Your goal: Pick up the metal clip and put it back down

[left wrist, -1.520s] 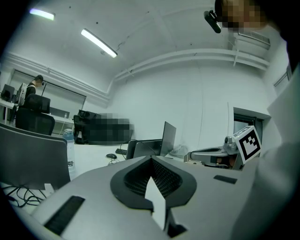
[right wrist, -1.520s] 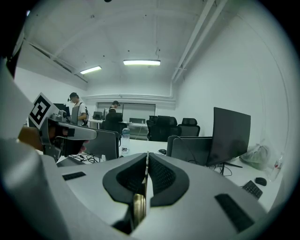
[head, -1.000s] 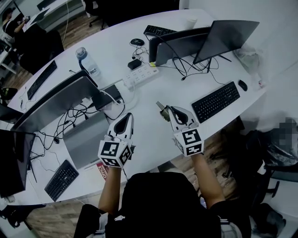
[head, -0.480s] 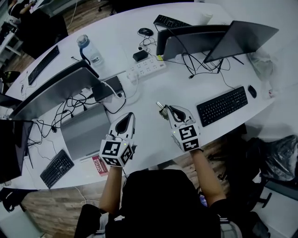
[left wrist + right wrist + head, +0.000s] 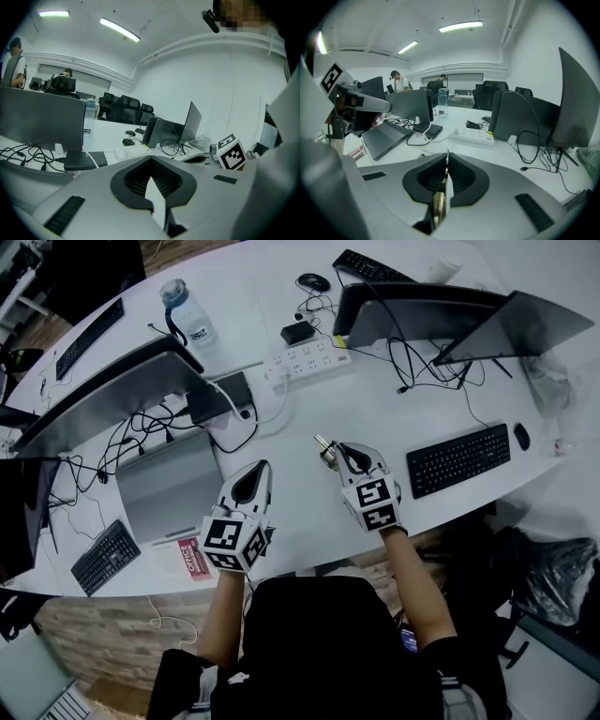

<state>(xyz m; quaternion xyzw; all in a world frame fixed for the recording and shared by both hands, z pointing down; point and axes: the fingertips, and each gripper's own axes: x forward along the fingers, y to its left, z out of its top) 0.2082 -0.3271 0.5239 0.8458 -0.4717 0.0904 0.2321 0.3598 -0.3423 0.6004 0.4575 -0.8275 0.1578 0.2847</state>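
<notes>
Two ribbed fingers (image 5: 465,180) on your right gripper (image 5: 447,158) are clamping tight on the metal clip (image 5: 438,207), holding it edge-on with its nose poking out past the tips. Your left gripper (image 5: 150,165) is riding alongside, its tips meeting on nothing. Compared with a second ago, the clip is staying locked in that same pinch while the right gripper is looking slightly smaller from the head view, so you seem to be sinking it toward the white desk (image 5: 300,512). That is telling me the pick-up is done and the put-down is getting under way. The clip is hanging over bare desktop between the closed grey laptop (image 5: 164,488) and the nearest keyboard (image 5: 459,457), and it doesn't appear to be resting yet. Widening out, I'm counting one clip, two grippers, four keyboards, two mice, one power strip (image 5: 307,359) and one water bottle (image 5: 185,317) sharing the desk.
</notes>
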